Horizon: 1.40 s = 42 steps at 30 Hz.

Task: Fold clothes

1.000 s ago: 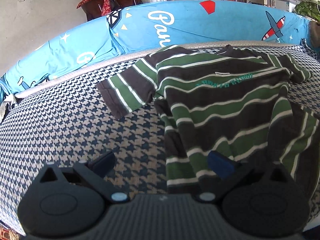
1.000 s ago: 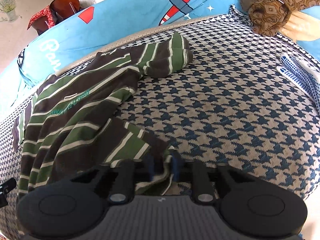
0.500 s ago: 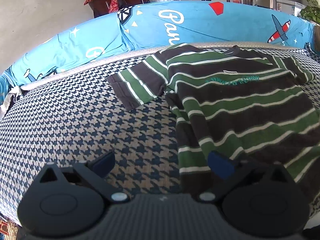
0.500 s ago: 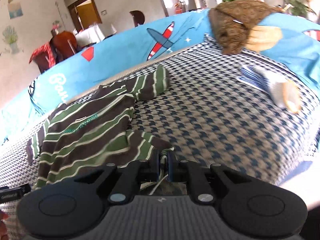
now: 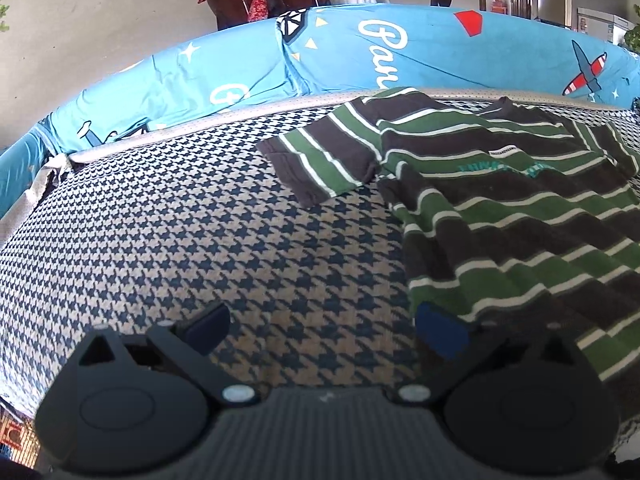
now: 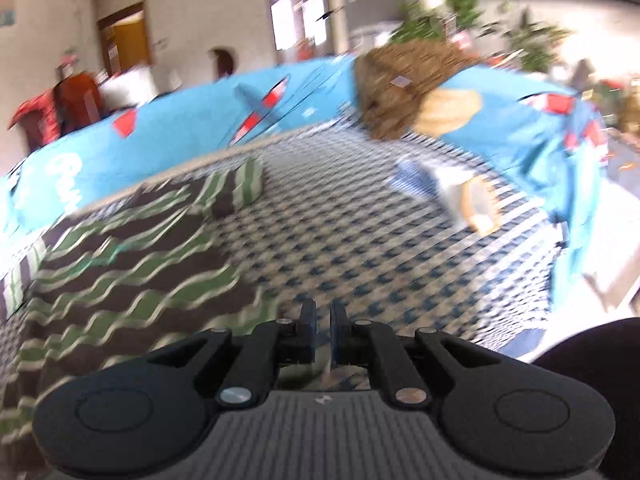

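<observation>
Green, brown and white striped T-shirt (image 5: 500, 208) lying spread on blue and tan houndstooth sofa seat (image 5: 200, 248), one sleeve sticking out flat to side. Bright blue cartoon-print cover (image 5: 400, 48) along sofa back behind. Left claw (image 5: 324, 326) wide apart, nothing between, right fingertip over shirt's bottom edge. Right claw (image 6: 322, 320) nearly together, pinching shirt hem, cloth peeking below fingers. Right view blurry. Brown patterned cloth (image 6: 396, 92) bunched on sofa back.
</observation>
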Each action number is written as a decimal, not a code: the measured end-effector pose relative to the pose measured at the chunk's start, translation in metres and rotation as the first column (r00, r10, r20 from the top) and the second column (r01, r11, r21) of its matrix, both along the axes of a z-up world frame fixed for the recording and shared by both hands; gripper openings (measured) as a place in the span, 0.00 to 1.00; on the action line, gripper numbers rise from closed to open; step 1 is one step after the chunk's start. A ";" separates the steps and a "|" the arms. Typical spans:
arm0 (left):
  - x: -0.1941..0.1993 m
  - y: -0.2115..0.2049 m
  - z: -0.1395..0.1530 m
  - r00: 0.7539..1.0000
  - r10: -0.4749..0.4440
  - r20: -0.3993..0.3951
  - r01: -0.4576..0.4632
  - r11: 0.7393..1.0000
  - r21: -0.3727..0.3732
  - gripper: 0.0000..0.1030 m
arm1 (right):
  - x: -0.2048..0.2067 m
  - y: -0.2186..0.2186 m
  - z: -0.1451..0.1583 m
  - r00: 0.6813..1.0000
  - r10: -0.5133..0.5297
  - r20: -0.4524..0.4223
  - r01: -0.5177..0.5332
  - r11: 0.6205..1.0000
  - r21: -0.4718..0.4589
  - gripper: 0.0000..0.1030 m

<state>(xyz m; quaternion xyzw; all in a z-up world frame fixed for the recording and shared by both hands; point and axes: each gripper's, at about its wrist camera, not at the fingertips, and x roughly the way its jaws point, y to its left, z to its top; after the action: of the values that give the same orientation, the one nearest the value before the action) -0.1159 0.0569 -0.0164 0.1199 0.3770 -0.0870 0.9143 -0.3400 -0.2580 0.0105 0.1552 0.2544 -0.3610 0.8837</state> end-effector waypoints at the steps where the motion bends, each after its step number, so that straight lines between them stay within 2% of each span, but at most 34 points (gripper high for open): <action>1: 0.000 0.002 0.000 1.000 0.004 0.000 -0.004 1.000 -0.002 1.00 | -0.001 0.000 0.002 1.000 -0.018 0.006 0.018 1.000 0.003 0.10; 3: 0.001 0.006 0.000 1.000 0.013 0.000 -0.013 1.000 -0.008 1.00 | 0.002 0.000 0.003 1.000 0.000 0.002 0.000 1.000 0.031 0.12; 6: 0.000 0.008 0.000 1.000 0.018 0.005 -0.018 1.000 -0.005 1.00 | 0.010 0.009 0.001 0.992 0.124 -0.016 -0.122 0.990 0.075 0.12; 12: 0.001 0.009 0.001 1.000 0.029 0.005 -0.029 1.000 -0.008 1.00 | 0.030 0.048 -0.010 0.940 0.338 -0.037 -0.331 0.935 0.128 0.12; 21: 0.006 0.013 0.000 0.997 0.072 0.004 -0.072 0.997 0.012 1.00 | 0.057 0.110 -0.024 0.829 0.557 -0.043 -0.546 0.824 0.149 0.12; 28: 0.007 0.017 0.004 0.996 0.086 0.024 -0.087 0.996 0.021 1.00 | 0.079 0.166 -0.025 0.694 0.718 -0.049 -0.710 0.694 0.116 0.12; 32: 0.009 0.024 0.006 0.993 0.115 0.024 -0.116 0.993 0.014 1.00 | 0.095 0.193 -0.030 0.631 0.773 -0.063 -0.766 0.634 0.105 0.12; 37: 0.008 0.038 0.009 0.989 0.148 0.022 -0.147 0.989 -0.009 1.00 | 0.113 0.221 -0.036 0.579 0.811 -0.091 -0.807 0.585 0.077 0.14; 39: 0.008 0.042 0.011 0.987 0.158 0.023 -0.158 0.987 -0.012 1.00 | 0.119 0.230 -0.039 0.567 0.817 -0.110 -0.816 0.575 0.060 0.25; 42: 0.007 0.048 0.013 0.985 0.172 0.021 -0.171 0.985 -0.022 1.00 | 0.127 0.240 -0.045 0.560 0.817 -0.139 -0.822 0.569 0.032 0.32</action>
<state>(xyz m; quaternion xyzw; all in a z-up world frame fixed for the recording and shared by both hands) -0.1086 0.1053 -0.0036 0.0790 0.3746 -0.0103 0.9238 -0.2135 -0.0175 -0.0346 -0.0218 0.3510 0.0758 0.9330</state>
